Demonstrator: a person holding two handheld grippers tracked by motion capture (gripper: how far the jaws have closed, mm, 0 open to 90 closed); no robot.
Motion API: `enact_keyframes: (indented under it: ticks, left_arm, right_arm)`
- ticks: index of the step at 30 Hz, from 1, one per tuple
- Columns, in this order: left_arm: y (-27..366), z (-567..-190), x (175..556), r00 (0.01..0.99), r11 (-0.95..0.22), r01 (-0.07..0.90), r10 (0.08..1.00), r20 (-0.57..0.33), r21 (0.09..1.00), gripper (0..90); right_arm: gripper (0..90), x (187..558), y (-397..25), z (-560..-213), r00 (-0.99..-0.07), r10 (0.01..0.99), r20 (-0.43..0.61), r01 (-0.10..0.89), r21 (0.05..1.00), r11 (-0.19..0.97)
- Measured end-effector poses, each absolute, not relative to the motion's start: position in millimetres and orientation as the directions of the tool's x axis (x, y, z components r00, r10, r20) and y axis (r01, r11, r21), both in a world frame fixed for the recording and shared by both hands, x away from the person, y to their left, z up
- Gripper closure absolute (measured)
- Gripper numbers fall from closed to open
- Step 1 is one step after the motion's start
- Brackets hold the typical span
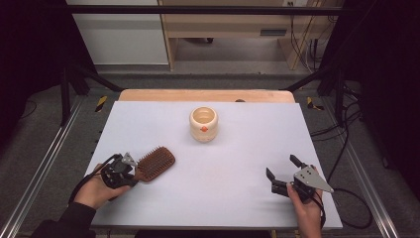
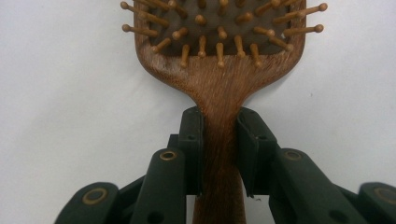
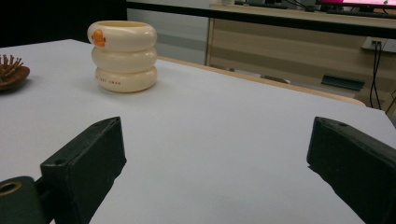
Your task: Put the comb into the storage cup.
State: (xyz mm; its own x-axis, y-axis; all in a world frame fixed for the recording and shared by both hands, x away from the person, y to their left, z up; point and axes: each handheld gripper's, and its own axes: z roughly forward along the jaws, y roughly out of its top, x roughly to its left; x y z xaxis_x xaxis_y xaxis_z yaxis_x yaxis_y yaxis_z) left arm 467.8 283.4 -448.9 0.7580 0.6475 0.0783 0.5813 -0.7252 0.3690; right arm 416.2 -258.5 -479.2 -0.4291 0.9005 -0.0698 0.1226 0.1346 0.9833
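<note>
Wooden hairbrush (image 1: 155,163): lying bristles-up at the near left of the white desk (image 1: 237,148), its handle clamped between the jaws of the left tongs (image 1: 134,174); in the left gripper view the head is cut off at the top edge and the handle end hidden behind the jaws. Right tongs (image 1: 281,171): jaws spread wide, grasping nothing, near right of desk. Cream ringed cup (image 1: 203,124): upright, far centre, well apart from both; its small lettering is illegible.

The table (image 1: 233,163) had a pale, matte top over a wooden board whose edge showed along the far side; a wooden hairbrush (image 1: 155,163) lay bristles up near the front left corner; a cream ringed cup (image 1: 203,124) stood upright toward the far middle, well apart from the hairbrush.
</note>
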Motion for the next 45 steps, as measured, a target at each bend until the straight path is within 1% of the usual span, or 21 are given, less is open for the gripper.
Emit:
enact_keyframes:
  ticks: [4, 6, 7, 8, 11, 18, 23, 29, 30, 31, 33, 37, 41, 45]
  left_arm:
    - [282, -448, 464, 0.749, -0.717, 0.569, 0.654, 0.105, 0.404, 73.0]
    - [279, -446, 461, 0.743, -0.711, 0.551, 0.656, 0.132, 0.437, 73.0]
    - [279, -446, 461, 0.743, -0.711, 0.551, 0.656, 0.132, 0.437, 73.0]
    - [277, -443, 458, 0.739, -0.698, 0.521, 0.657, 0.150, 0.491, 73.0]
    - [273, -438, 456, 0.718, -0.659, 0.490, 0.677, 0.166, 0.570, 73.0]
    - [256, -432, 457, 0.680, -0.570, 0.403, 0.710, 0.183, 0.716, 73.0]
    - [250, -435, 457, 0.651, -0.493, 0.358, 0.741, 0.166, 0.793, 73.0]
    - [253, -443, 454, 0.634, -0.460, 0.340, 0.757, 0.162, 0.821, 73.0]
    - [254, -444, 453, 0.635, -0.460, 0.336, 0.755, 0.163, 0.822, 73.0]
    - [254, -446, 453, 0.638, -0.442, 0.345, 0.757, 0.139, 0.828, 73.0]
    - [252, -448, 452, 0.633, -0.457, 0.349, 0.759, 0.154, 0.818, 73.0]
    - [250, -447, 448, 0.645, -0.458, 0.333, 0.748, 0.155, 0.824, 73.0]
    - [246, -450, 441, 0.651, -0.465, 0.310, 0.739, 0.171, 0.829, 73.0]
    - [244, -451, 437, 0.652, -0.458, 0.296, 0.738, 0.173, 0.838, 73.0]
  right_arm:
    - [4.4, 416, -259, -479, -0.423, 0.904, -0.064, 0.120, 0.985, 0.126]
    - [4.4, 416, -259, -479, -0.424, 0.903, -0.067, 0.120, 0.984, 0.129]
    - [4.4, 416, -259, -479, -0.424, 0.903, -0.067, 0.120, 0.984, 0.129]
    - [4.4, 416, -259, -479, -0.426, 0.902, -0.069, 0.118, 0.984, 0.131]
    - [4.4, 416, -259, -479, -0.429, 0.901, -0.069, 0.120, 0.984, 0.133]
    - [4.5, 416, -257, -480, -0.436, 0.897, -0.075, 0.130, 0.981, 0.145]
    - [5.5, 416, -256, -480, -0.453, 0.889, -0.063, 0.153, 0.977, 0.147]
    - [5.6, 414, -250, -476, -0.469, 0.882, -0.035, 0.162, 0.979, 0.125]
    - [6.2, 414, -248, -476, -0.479, 0.878, -0.028, 0.170, 0.978, 0.124]
    - [7.5, 415, -246, -475, -0.495, 0.869, -0.012, 0.184, 0.976, 0.119]
    - [8.6, 416, -240, -473, -0.529, 0.849, 0.021, 0.209, 0.972, 0.106]
    - [8.6, 414, -220, -463, -0.575, 0.818, 0.028, 0.217, 0.969, 0.120]
    - [7.7, 413, -200, -459, -0.579, 0.813, 0.055, 0.233, 0.967, 0.101]
    - [6.3, 414, -180, -452, -0.564, 0.824, 0.044, 0.243, 0.963, 0.115]
